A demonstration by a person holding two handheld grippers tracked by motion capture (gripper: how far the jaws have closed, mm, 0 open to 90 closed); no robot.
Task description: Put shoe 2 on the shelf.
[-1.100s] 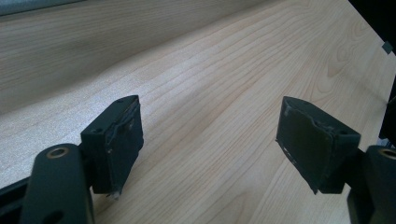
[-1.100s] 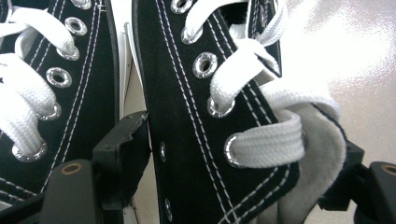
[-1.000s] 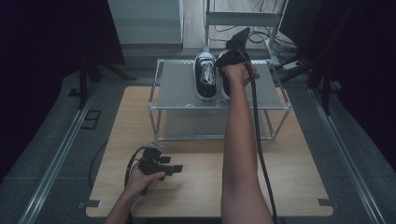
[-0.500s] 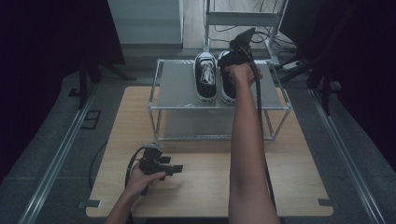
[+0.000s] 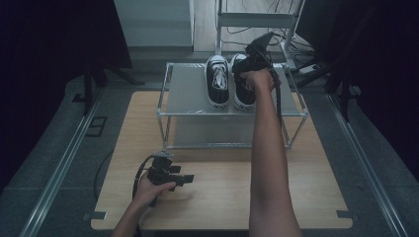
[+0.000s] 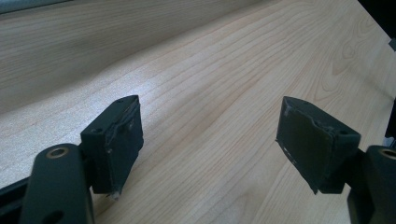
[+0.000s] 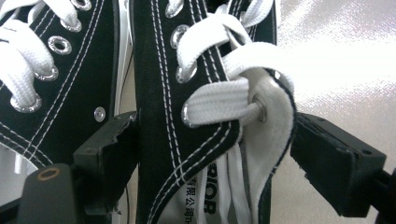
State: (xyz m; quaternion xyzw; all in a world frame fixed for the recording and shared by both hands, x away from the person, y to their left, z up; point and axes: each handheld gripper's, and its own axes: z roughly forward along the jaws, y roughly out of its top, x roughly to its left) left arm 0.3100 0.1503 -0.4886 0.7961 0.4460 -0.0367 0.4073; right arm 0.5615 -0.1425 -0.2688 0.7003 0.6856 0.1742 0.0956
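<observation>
1. On the top shelf of a wire rack [image 5: 185, 94], two black sneakers sat side by side; the right tongs [image 5: 253, 55] straddled the collar of the right-hand sneaker [image 7: 201, 112].
2. Its jaws had just been opening, the right pad clear of the canvas, the left against it.
3. The left tongs [image 6: 208, 140] rested open and empty on the counter [image 5: 222, 187].
4. A clean release likely meant lifting straight up, without snagging the laces [image 7: 224, 100].
</observation>
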